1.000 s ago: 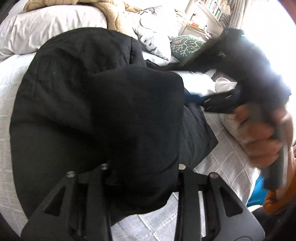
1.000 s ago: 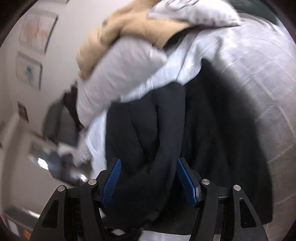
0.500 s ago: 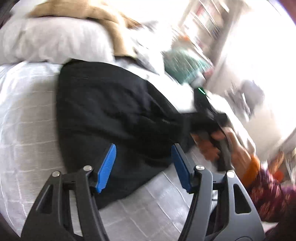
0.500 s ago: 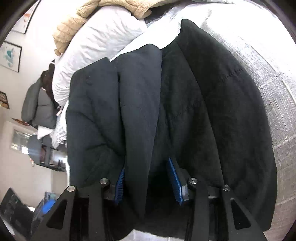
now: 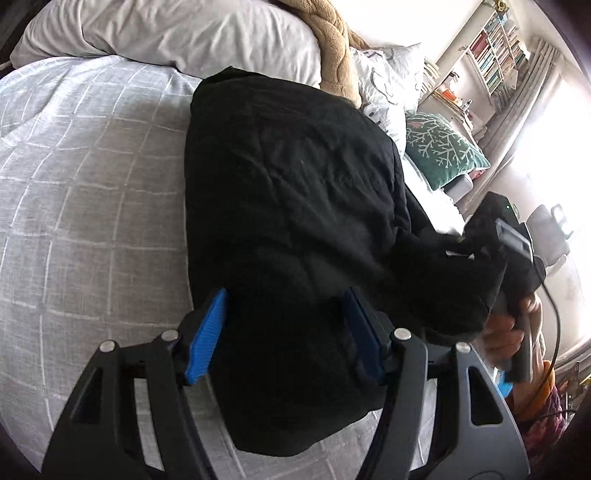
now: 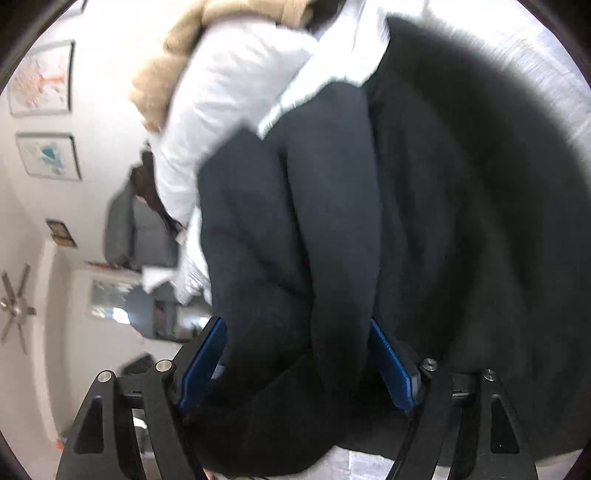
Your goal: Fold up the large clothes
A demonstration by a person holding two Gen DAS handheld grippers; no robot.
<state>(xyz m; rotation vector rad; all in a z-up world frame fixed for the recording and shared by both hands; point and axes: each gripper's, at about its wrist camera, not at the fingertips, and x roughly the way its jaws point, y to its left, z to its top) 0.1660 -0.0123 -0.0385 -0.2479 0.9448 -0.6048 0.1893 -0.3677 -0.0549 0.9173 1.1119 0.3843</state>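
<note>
Your left gripper (image 5: 286, 334) has let go: a second ago a thick fold of the black garment (image 5: 295, 192) was bunched between its jaws, and now the blue pads (image 5: 207, 338) stand apart over the cloth without pressing it. The jaws have just been opening, and the gripper has drawn back, so that more of the bed (image 5: 92, 177) shows beside the garment.

Your right gripper (image 6: 295, 363) has also just been opening. A roll of the dark cloth (image 6: 332, 221) lies between its pads (image 6: 391, 369), which were tight on it half a second ago. Now the left pad stands off the cloth, so the grip looks loosened; the picture is blurred, so I cannot say this for sure.

The garment lies on the bed as a long, thick bundle, its far end near the pillow (image 5: 173, 33) and the tan blanket (image 5: 338, 48). In the left view, your right hand (image 5: 511, 332) holds its gripper at the garment's right edge.

I judge that one fold is laid down. The bundle is still lumpy, so it probably needs smoothing or another fold.
</note>
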